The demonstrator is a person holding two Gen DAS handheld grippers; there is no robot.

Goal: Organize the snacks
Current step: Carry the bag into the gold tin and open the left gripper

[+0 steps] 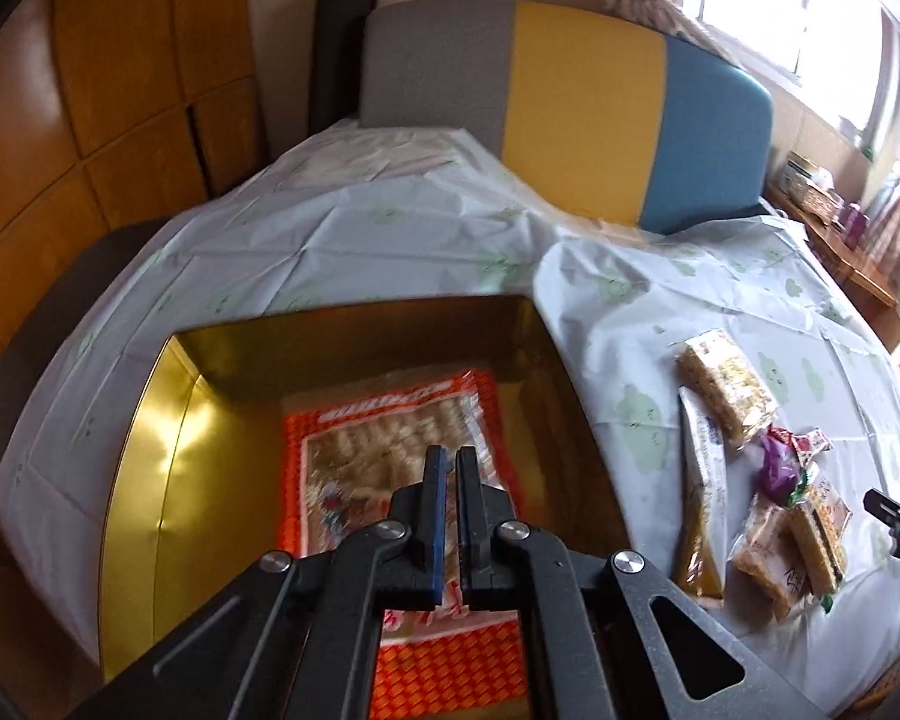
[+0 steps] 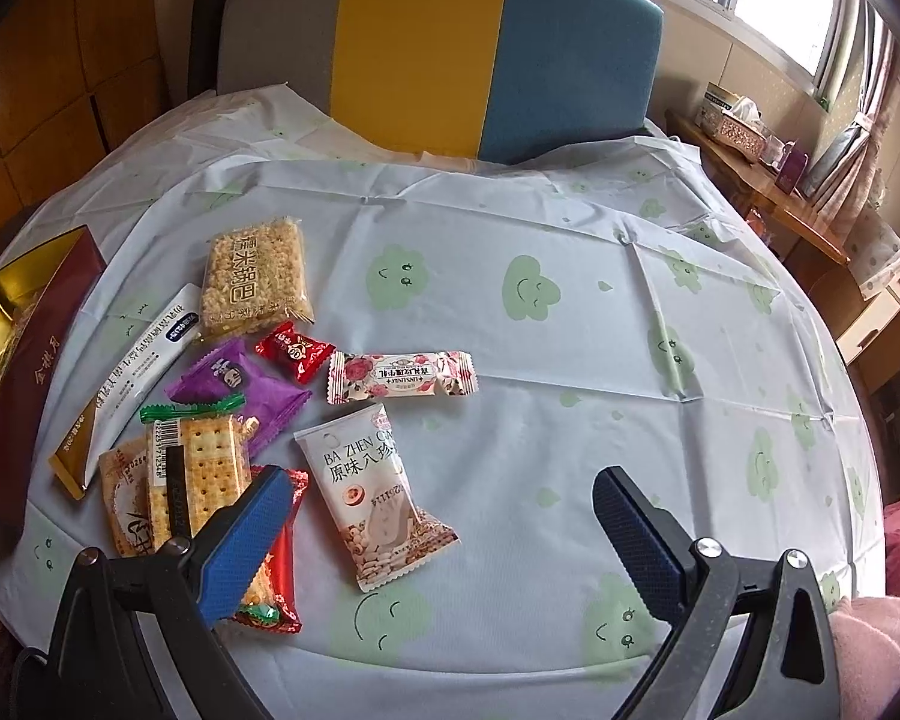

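In the left wrist view, the left gripper (image 1: pixel 450 462) hangs over the gold-lined rectangular box (image 1: pixel 150 456), its jaws pressed together with nothing between them. A flat orange-bordered snack bag (image 1: pixel 378 432) lies on the box floor beneath.

In the right wrist view, the right gripper (image 2: pixel 444 510) hovers above the pale blue cloud-print tablecloth (image 2: pixel 570 360), jaws wide apart and empty. Loose snacks cluster left of it: a puffed-rice bar (image 2: pixel 255 276), purple packet (image 2: pixel 240 387), small red candy (image 2: pixel 294 351), pink floral bar (image 2: pixel 399 376), cracker pack (image 2: pixel 201 474), and a white pouch (image 2: pixel 372 498) between the fingers. The box's maroon wall (image 2: pixel 30 384) stands at far left.

R gripper (image 2: pixel 444 534) wide apart, snack packs (image 2: pixel 228 360) on cloth (image 2: pixel 570 390)
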